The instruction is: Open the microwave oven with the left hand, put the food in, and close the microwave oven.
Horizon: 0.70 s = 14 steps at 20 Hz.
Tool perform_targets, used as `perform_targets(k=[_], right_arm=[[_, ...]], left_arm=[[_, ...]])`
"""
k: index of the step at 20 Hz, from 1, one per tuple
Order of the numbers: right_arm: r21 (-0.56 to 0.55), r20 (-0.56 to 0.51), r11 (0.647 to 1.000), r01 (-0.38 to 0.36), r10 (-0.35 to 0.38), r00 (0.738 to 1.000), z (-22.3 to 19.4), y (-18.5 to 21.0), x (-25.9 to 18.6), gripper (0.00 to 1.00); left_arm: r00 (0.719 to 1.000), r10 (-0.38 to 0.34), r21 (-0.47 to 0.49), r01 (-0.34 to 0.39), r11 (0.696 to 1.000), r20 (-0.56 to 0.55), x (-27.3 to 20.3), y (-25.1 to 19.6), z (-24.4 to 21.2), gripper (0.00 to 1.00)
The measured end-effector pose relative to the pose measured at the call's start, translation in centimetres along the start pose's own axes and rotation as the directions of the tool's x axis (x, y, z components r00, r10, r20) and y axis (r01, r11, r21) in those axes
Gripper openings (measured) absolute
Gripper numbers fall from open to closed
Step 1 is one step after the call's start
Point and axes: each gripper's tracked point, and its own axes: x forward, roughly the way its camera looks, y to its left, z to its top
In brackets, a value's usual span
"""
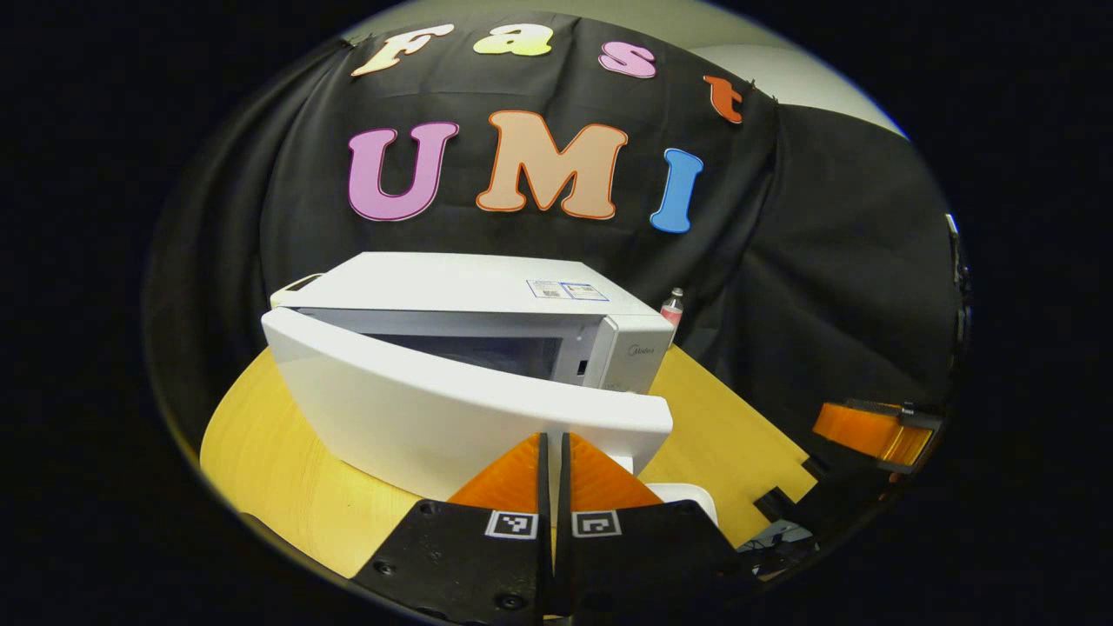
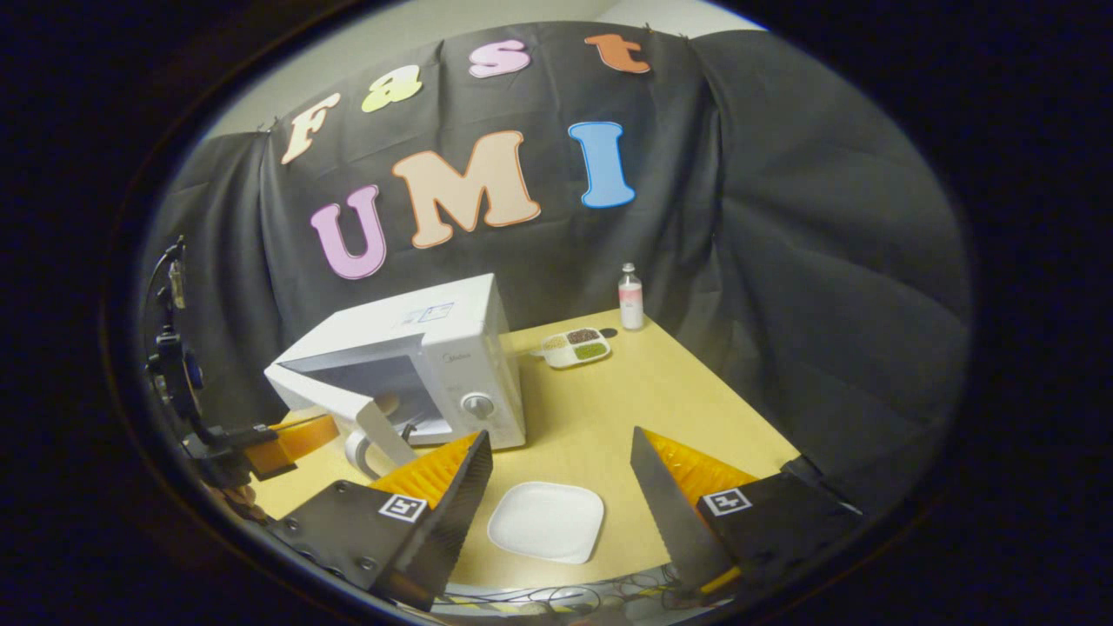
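Microwave (image 2: 417, 365) door (image 1: 452, 417) partly open on bench (image 2: 626, 409). Left claw (image 1: 554, 452) pressed together at door edge, pinching nothing visible. Right claw (image 2: 556, 487) spread above white plate (image 2: 546, 520). Food still outside; loading, closing left.

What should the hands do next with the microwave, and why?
Probably the left gripper should swing the microwave door wider. The door is only partly open, still angled across the opening, and the left gripper's fingers are shut together right at its free edge. The right gripper hangs open above the white plate on the table, holding nothing.
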Motion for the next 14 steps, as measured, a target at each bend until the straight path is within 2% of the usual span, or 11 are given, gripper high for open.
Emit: perform_targets(k=[1,2,7,14], right_arm=[[0.002,-0.001,1.0,0.004,-0.004,1.0,0.1,-0.2,0.2,0.99],[0.006,0.0,1.0,0.006,-0.006,1.0,0.2,-0.4,0.4,0.92],[0.009,0.015,1.0,0.005,-0.005,1.0,1.1,-0.9,1.0,0.92],[-0.031,0.077,0.999,-0.041,0.043,0.996,2.9,0.3,1.4,0.92]], left_arm=[[1.0,0.007,-0.002,-0.007,1.0,0.005,0.5,-0.1,0.3,0.0],[1.0,0.014,0.0,-0.014,1.0,0.007,1.1,0.0,0.4,0.0],[0.999,0.03,0.033,-0.031,0.999,0.021,3.8,-0.3,1.4,0.0],[0.999,0.034,-0.005,-0.033,0.999,0.026,6.7,-0.4,1.7,0.0]])
